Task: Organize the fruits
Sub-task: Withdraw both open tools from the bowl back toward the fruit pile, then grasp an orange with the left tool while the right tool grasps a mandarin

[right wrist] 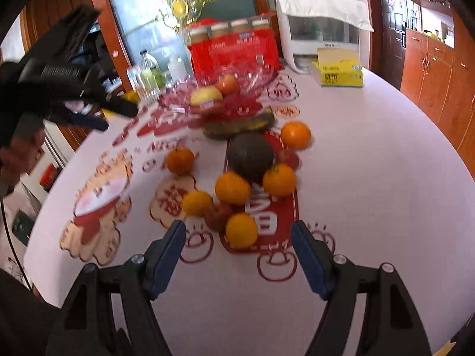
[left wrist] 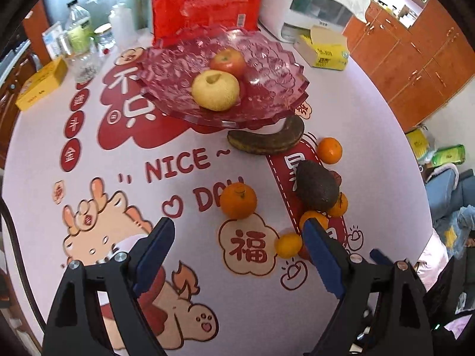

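Left wrist view: we are holding the left gripper [left wrist: 239, 238] spread wide, gripping nothing; an orange [left wrist: 238, 200] is lying just beyond its tips; the pink dish [left wrist: 267, 68] is carrying an apple [left wrist: 228, 60] and a pear [left wrist: 215, 90].

Right wrist view: our right gripper [right wrist: 238, 241] is standing open, empty; a mandarin [right wrist: 241, 230] is sitting between its tips, untouched; an avocado [right wrist: 250, 155] is lying beyond.

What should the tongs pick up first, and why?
Probably the right tongs should drop a little further onto the nearest orange. They stand open and empty, and that orange sits right between their tips. The pink bowl holds only an apple and a yellow pear, so there is room.
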Motion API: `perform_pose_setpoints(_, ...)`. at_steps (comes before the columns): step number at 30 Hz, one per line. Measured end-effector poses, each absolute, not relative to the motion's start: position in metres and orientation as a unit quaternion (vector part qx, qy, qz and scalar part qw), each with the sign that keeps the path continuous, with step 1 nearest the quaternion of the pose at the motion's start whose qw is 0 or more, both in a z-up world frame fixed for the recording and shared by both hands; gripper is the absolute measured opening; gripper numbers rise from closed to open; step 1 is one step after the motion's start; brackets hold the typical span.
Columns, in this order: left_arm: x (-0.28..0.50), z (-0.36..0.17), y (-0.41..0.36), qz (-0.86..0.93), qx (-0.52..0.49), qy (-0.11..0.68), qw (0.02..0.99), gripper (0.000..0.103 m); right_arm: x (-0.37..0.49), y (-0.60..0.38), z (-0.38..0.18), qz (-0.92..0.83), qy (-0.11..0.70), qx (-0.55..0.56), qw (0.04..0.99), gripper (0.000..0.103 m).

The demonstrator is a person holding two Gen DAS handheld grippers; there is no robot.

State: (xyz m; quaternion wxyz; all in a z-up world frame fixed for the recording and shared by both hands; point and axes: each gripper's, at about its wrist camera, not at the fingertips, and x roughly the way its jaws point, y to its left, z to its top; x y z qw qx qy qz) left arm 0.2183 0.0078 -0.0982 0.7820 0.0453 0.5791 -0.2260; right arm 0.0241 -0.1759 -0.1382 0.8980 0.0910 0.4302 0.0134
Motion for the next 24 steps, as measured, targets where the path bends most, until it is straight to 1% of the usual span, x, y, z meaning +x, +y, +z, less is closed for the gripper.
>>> perform_pose_setpoints(5,0.232,-0.124,-0.005,-0.233,0.066,0.587,0.772,0.087,0.023,-0.153,-0.156,0.006,0.447,0.028,0.894,0.073)
perform_pose_setpoints(8,0.238,-0.137,-0.011,-0.236,0.066,0.592,0.768,0.087,0.025,-0.148,-0.164,0.001,0.459,0.024,0.888,0.072)
perform_pose_setpoints(11,0.242,-0.151,-0.015,-0.243,0.064,0.597,0.762,0.086,0.028,-0.149,-0.17,-0.017,0.465,0.021,0.885,0.066)
perform_pose_setpoints(13,0.245,-0.161,-0.017,-0.245,0.06,0.602,0.757,0.081,0.03,-0.151,-0.173,-0.03,0.469,0.02,0.883,0.06)
perform_pose_setpoints(14,0.246,-0.166,-0.018,-0.246,0.059,0.606,0.754,0.08,0.03,-0.151,-0.175,-0.035,0.471,0.021,0.881,0.059)
perform_pose_setpoints(16,0.248,-0.174,-0.018,-0.249,0.055,0.61,0.75,0.073,0.032,-0.154,-0.178,-0.046,0.475,0.029,0.878,0.054)
perform_pose_setpoints(17,0.249,-0.177,-0.018,-0.251,0.055,0.612,0.748,0.071,0.033,-0.154,-0.18,-0.049,0.477,0.032,0.877,0.052)
perform_pose_setpoints(19,0.251,-0.183,-0.019,-0.254,0.056,0.615,0.744,0.067,0.036,-0.153,-0.183,-0.047,0.481,0.029,0.875,0.045)
perform_pose_setpoints(20,0.251,-0.185,-0.019,-0.253,0.056,0.617,0.743,0.067,0.038,-0.152,-0.184,-0.048,0.482,0.026,0.875,0.044)
perform_pose_setpoints(24,0.256,-0.192,-0.018,-0.253,0.047,0.618,0.743,0.057,0.044,-0.149,-0.187,-0.047,0.485,0.023,0.873,0.036)
